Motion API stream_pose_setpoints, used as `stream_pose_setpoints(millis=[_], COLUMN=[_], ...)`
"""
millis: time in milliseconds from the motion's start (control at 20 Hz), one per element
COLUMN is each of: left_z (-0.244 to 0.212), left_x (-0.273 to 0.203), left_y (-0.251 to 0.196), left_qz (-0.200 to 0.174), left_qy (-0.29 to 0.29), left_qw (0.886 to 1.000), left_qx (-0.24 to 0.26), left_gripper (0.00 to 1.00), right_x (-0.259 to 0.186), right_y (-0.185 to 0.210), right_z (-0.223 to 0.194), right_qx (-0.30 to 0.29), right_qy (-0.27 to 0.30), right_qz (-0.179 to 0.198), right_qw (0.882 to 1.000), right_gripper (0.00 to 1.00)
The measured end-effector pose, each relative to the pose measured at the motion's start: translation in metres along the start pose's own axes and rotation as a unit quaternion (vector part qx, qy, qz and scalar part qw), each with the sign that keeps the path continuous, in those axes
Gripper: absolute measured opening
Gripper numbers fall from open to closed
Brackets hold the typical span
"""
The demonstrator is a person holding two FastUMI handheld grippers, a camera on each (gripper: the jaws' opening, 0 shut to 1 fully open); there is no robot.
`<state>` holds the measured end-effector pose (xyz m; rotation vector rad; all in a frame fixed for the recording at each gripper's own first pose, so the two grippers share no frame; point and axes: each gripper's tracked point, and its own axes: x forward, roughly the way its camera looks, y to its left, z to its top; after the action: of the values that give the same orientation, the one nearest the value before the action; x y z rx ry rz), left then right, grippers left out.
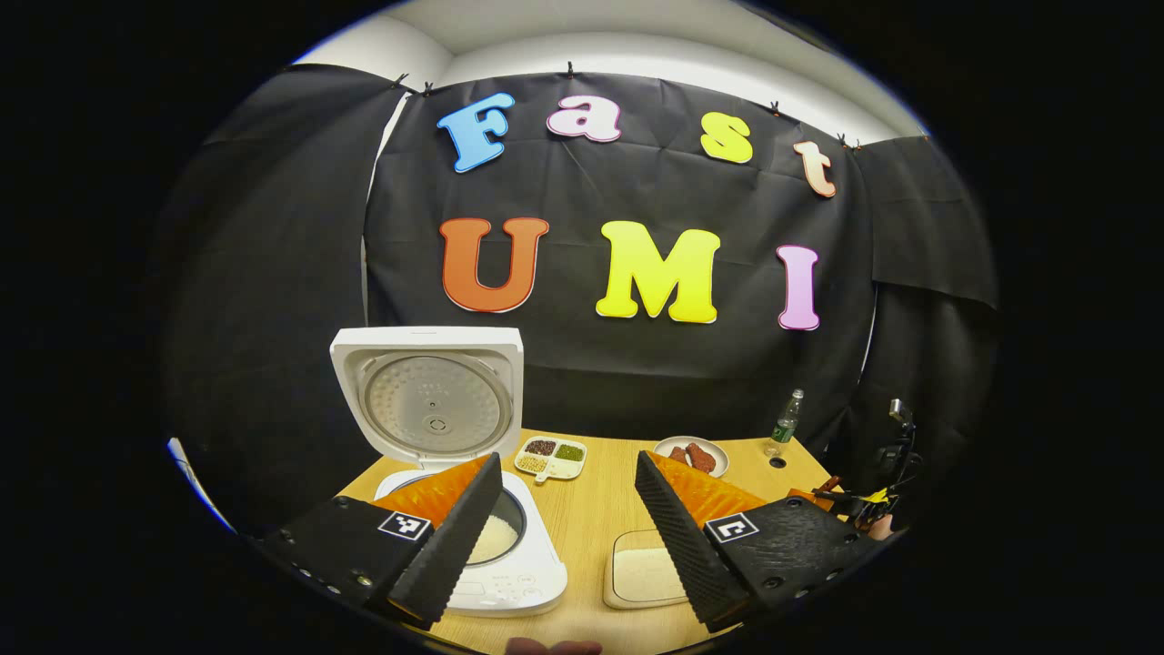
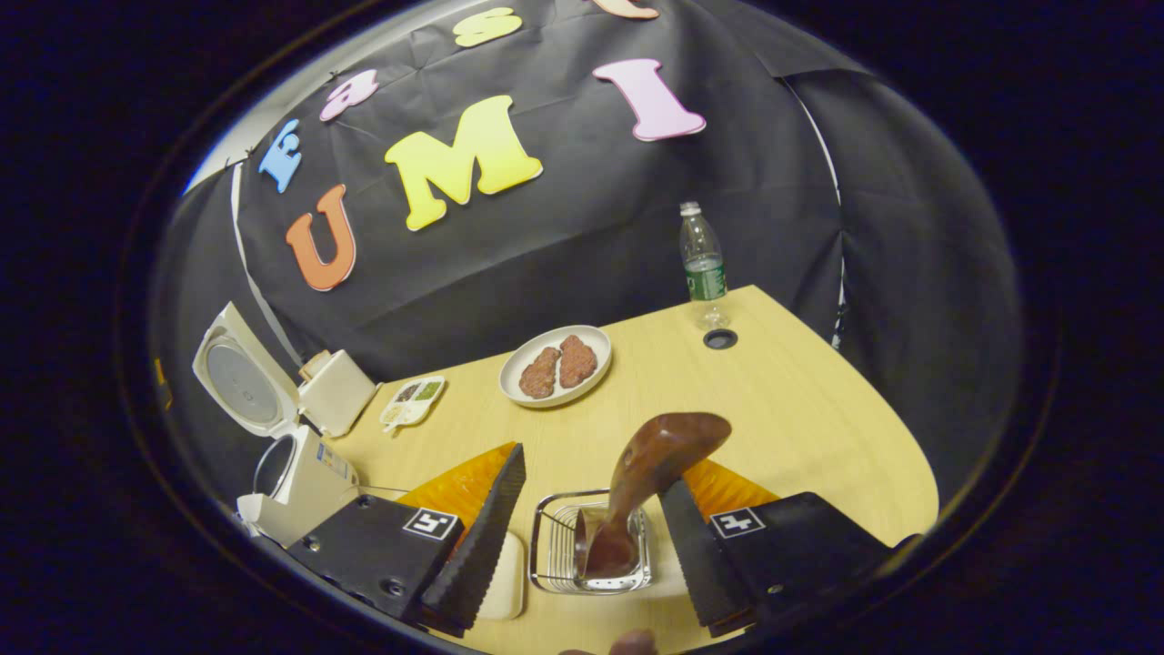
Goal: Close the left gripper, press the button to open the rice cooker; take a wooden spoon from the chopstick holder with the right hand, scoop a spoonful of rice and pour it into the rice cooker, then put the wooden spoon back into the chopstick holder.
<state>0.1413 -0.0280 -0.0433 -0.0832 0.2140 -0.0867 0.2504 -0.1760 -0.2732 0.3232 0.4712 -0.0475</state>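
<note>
Spoon (image 2: pixel 650 473) stood in holder (image 2: pixel 591 544) on tabletop (image 2: pixel 800 409), bowl up, between right gripper (image 2: pixel 591 537) fingers, wide apart, empty. Left gripper (image 1: pixel 568 528) also wide, empty. Cooker (image 1: pixel 473 509) lid up. Spoon looked light, stiff, smooth; grip neck below bowl.

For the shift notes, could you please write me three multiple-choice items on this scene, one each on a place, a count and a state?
1. Where does the wooden spoon stand?
A. in the wire chopstick holder
B. on the plate
C. in the rice cooker

2. How many brown pieces lie on the plate?
A. one
B. two
C. four

3. How is the rice cooker's lid?
A. shut
B. taken off and lying on the table
C. raised open

Answers:
1 A, the spoon rises out of the holder between the right claw's open fingers.
2 B, two pieces lie side by side.
3 C, the lid stands upright behind the pot.
</note>
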Motion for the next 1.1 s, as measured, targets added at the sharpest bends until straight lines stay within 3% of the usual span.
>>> stream_pose_setpoints(millis=[350,550,850,1100], left_z=[0.032,0.074,0.122,0.115], left_x=[-0.002,0.01,0.062,0.127], left_y=[0.018,0.067,0.142,0.177], left_qz=[-0.007,0.039,0.114,0.133], left_qy=[-0.037,-0.066,-0.081,-0.033], left_qw=[0.999,0.997,0.99,0.991], left_qx=[-0.014,-0.007,-0.009,-0.007], left_gripper=[0.94,0.94,0.94,0.94], right_x=[-0.065,-0.126,-0.186,-0.203], right_y=[0.004,0.044,0.107,0.118], right_z=[0.071,0.102,0.113,0.093], right_qx=[-0.032,-0.091,-0.119,-0.123], right_qy=[-0.076,-0.125,-0.158,-0.158], right_qz=[-0.029,-0.032,-0.011,-0.014], right_qw=[0.996,0.987,0.98,0.98], right_gripper=[0.9,0.97,0.98,0.98])
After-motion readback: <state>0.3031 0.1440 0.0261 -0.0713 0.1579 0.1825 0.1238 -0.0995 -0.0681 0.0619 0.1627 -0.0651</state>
